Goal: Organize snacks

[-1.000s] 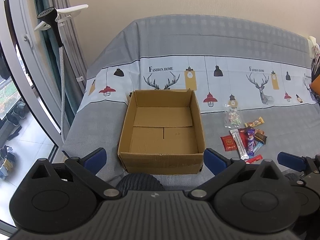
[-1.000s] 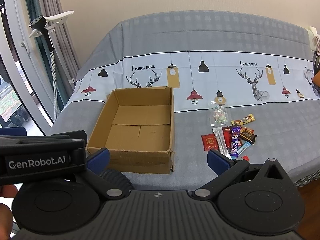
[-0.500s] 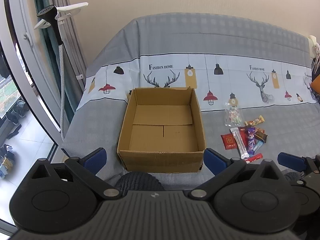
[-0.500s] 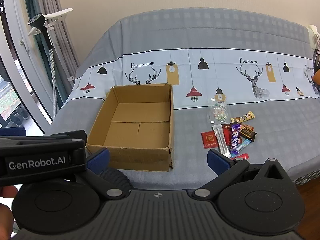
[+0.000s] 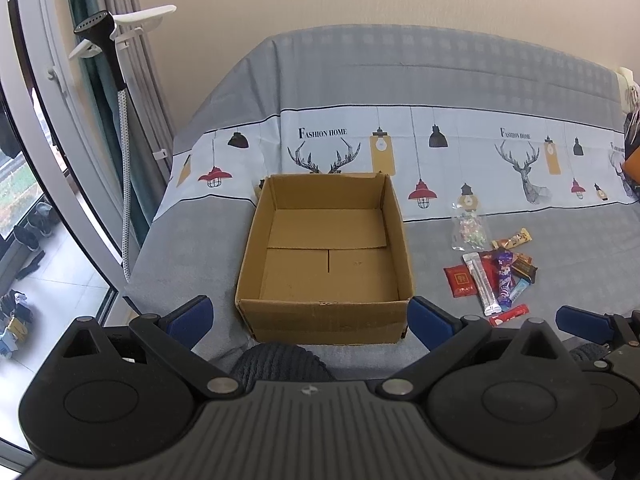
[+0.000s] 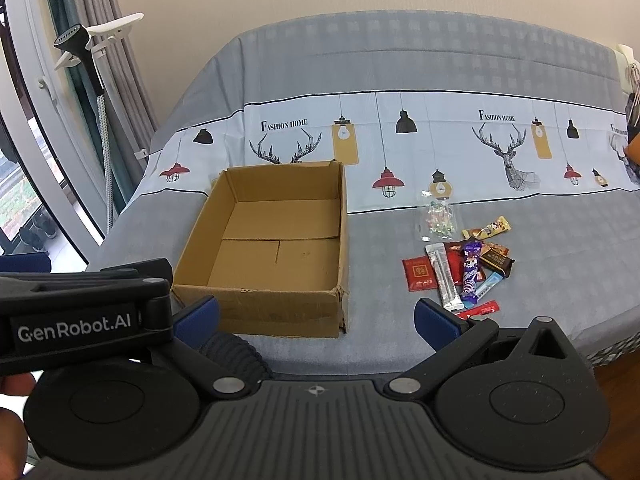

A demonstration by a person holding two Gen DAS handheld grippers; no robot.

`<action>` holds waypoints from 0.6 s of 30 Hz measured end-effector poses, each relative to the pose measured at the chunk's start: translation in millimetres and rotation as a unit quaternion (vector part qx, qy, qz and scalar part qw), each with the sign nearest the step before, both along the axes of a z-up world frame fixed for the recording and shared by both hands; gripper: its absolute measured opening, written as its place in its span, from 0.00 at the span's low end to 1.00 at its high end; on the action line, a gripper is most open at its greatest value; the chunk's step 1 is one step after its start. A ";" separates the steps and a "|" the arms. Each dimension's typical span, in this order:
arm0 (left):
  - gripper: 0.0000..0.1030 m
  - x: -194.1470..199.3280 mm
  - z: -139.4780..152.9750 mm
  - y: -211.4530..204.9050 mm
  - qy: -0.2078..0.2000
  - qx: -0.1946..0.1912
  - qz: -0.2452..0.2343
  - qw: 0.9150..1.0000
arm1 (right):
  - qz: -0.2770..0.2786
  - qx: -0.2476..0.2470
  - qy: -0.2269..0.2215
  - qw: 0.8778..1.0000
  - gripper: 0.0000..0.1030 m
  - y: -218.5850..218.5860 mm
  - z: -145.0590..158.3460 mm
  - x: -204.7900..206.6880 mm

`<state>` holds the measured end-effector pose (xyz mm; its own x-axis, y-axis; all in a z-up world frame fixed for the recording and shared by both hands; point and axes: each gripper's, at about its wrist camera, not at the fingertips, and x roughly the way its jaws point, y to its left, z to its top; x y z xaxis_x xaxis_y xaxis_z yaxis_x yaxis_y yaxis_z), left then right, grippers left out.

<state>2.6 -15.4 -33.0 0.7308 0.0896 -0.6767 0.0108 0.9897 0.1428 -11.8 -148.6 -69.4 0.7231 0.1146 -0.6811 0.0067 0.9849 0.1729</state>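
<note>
Both hand-held grippers — left [image 5: 310, 316], right [image 6: 316, 316] — stay spread wide and empty, slightly nearer the cardboard box [image 5: 326, 260] and snacks [image 6: 460, 266] than before.

Right gripper [image 6: 316, 314]: rising and tilting down a little; the cardboard box [image 6: 272, 248] and snack pile [image 6: 460, 264] are sitting lower in its view.
Left gripper [image 5: 310, 316]: drifting only slightly; the box is edging nearer in its view.
</note>
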 end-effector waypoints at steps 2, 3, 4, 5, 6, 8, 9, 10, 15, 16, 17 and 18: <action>1.00 0.7 -0.7 0.5 0.002 -0.001 0.000 1.000 | 0.001 0.000 0.001 1.000 1.00 0.3 -1.3 -0.6; 1.00 0.9 -0.9 0.5 0.003 -0.001 0.000 1.000 | 0.001 0.000 0.002 1.000 1.00 -0.1 -1.8 -0.4; 1.00 1.1 -0.9 0.5 0.004 0.000 0.001 1.000 | 0.002 0.000 0.003 1.000 1.00 0.2 -2.5 -0.9; 1.00 0.1 -1.2 0.1 0.004 0.001 0.001 1.000 | 0.002 0.001 0.004 1.000 1.00 0.5 -2.9 -0.9; 1.00 -0.2 -1.1 0.0 0.004 0.002 0.001 1.000 | 0.002 0.002 0.004 1.000 1.00 0.7 -3.3 -1.2; 1.00 -0.9 -1.5 -0.7 0.004 0.004 0.001 1.000 | 0.002 0.003 0.004 1.000 1.00 0.1 -4.3 -2.9; 1.00 -1.1 -1.8 -1.3 0.004 0.005 0.001 1.000 | 0.003 0.005 0.004 1.000 1.00 -0.4 -4.6 -3.0; 1.00 -0.9 -2.3 -2.0 0.004 0.006 0.001 1.000 | 0.003 0.005 0.004 1.000 1.00 -0.5 -4.9 -2.7; 1.00 3.9 -11.1 -7.1 0.013 0.010 -0.003 1.000 | 0.001 0.009 0.011 1.000 1.00 -4.0 -11.5 -0.7; 1.00 5.6 -14.7 -8.5 0.016 0.009 -0.005 1.000 | -0.001 0.009 0.014 1.000 1.00 -4.9 -13.3 0.5; 1.00 5.7 -18.0 -8.8 0.018 0.009 -0.005 1.000 | -0.002 0.009 0.017 1.000 1.00 -5.0 -15.7 0.9; 1.00 8.1 -22.5 -10.5 0.023 0.009 -0.006 1.000 | -0.002 0.008 0.021 1.000 1.00 -6.6 -19.0 2.5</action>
<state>10.7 -25.9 -55.4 0.7006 0.0939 -0.7073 0.0294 0.9867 0.1600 -9.3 -155.2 -88.5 0.6950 0.1232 -0.7084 0.0181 0.9819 0.1885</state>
